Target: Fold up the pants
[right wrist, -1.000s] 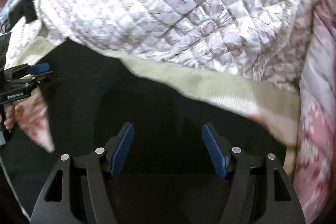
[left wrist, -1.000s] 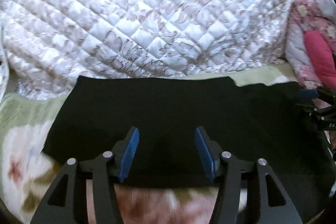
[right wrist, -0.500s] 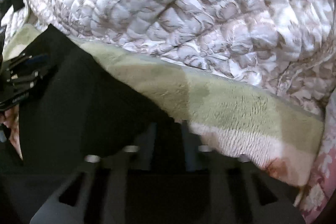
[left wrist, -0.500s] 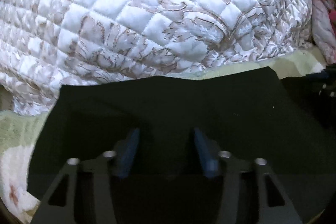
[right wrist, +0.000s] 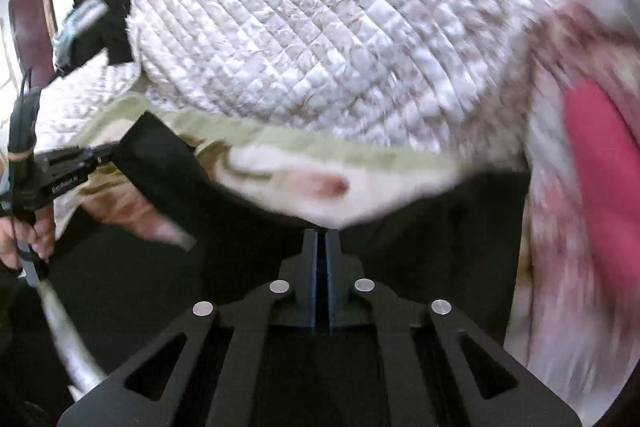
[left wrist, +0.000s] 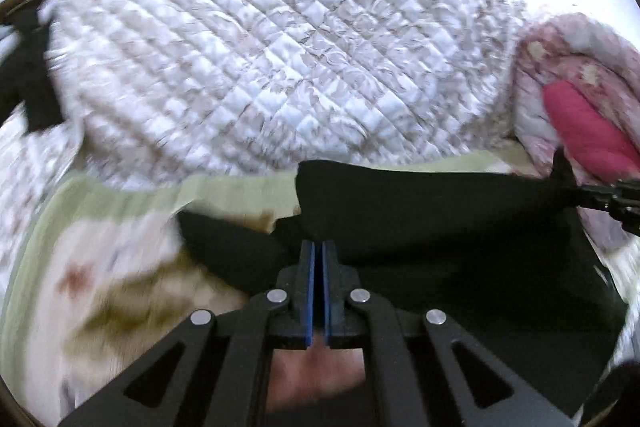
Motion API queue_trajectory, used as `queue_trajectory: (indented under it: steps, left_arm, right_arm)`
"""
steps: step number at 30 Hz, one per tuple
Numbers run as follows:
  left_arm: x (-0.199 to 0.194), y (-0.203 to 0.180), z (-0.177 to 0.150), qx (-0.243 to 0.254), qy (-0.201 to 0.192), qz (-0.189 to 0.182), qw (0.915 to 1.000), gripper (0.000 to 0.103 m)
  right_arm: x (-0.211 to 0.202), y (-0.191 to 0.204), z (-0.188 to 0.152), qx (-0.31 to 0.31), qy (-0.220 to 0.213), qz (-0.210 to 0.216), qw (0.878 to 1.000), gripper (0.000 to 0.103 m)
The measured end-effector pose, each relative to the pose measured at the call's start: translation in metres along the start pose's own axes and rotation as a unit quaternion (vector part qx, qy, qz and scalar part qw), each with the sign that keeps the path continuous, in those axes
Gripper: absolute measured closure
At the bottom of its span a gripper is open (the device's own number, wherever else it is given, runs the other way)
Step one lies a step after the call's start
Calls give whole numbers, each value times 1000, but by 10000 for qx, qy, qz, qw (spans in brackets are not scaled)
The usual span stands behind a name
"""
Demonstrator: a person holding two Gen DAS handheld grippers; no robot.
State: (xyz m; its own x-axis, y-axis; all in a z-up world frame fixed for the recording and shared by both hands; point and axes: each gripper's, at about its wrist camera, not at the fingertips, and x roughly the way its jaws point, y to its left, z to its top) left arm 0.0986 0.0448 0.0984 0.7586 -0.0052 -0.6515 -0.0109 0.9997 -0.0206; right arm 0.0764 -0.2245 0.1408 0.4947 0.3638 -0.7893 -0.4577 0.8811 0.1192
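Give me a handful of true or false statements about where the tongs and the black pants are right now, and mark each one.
1. The left tongs are closed on the black pants. True.
2. The right tongs stand wide open above the pants. False: their blue pads are pressed together on the black fabric.
3. A white quilted blanket lies beyond the pants. True.
4. The pants rest on a bare wooden table. False: they lie on a fuzzy green and cream blanket.
5. Something bright pink shows to the right in the left wrist view. True.
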Motion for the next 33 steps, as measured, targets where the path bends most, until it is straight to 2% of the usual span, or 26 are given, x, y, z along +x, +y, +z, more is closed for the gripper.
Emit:
queue_trajectory:
  steps: [3,5,8,10,12,14,15,16,18,22,25,30,32,33]
  left_arm:
    - [-31,-7,-48,-183,210,-275,9992,98]
    - [-40,-13,-83,-220,500,-313,9980,98]
    - [-49,-21,-122,-276,926,-353,9947,99]
    - [-58,-21,-131,-300,1010,-360,9938,98]
    - [-67,-14,-129,-498,984,-366,9932,98]
    - [-74,-7,-120,-607,909,-290,9936,96]
    - [-76,-5,-116,-643,844,-275,9940,87]
    - [-75,-4,-109,-674,764,-296,9944,73]
    - [-72,-6,-94,-718,615,-271,9952,60]
    - [-45,-20,-63,-581,537,-297,9964,54]
    - [-10,-29,-50,-589,704,-301,9953,54]
    - [47,-33,-48,-738,1125,-4,9909,54]
    - [60,-36,-50,-678,1192,142,9905,54]
    - [65,-38,-51,-612,1222,260,9903,54]
  right_arm:
    - [-8,9,-69,405,483,-15,9980,103]
    - [-9,4,-97,844,707,31,9939,103]
    - [-17,-6,-110,1353,672,49,9885,103]
    - [-25,-8,-108,1542,494,25,9868,92]
    - [-27,-10,-98,1611,327,-4,9864,53]
    - [-24,-12,-86,1731,168,56,9848,39]
    - [-20,-14,-77,1791,139,96,9837,39]
    - [-20,-16,-73,1827,106,128,9830,39]
    - [-13,-18,-61,1859,-8,141,9825,39]
    - [12,-33,-31,2067,-137,178,9781,39]
    - [33,-47,-13,2193,-133,221,9753,39]
    - [73,-66,18,2340,-95,150,9721,39]
    - [89,-72,26,2376,46,76,9713,39]
    - [95,-73,28,2373,93,68,9714,47]
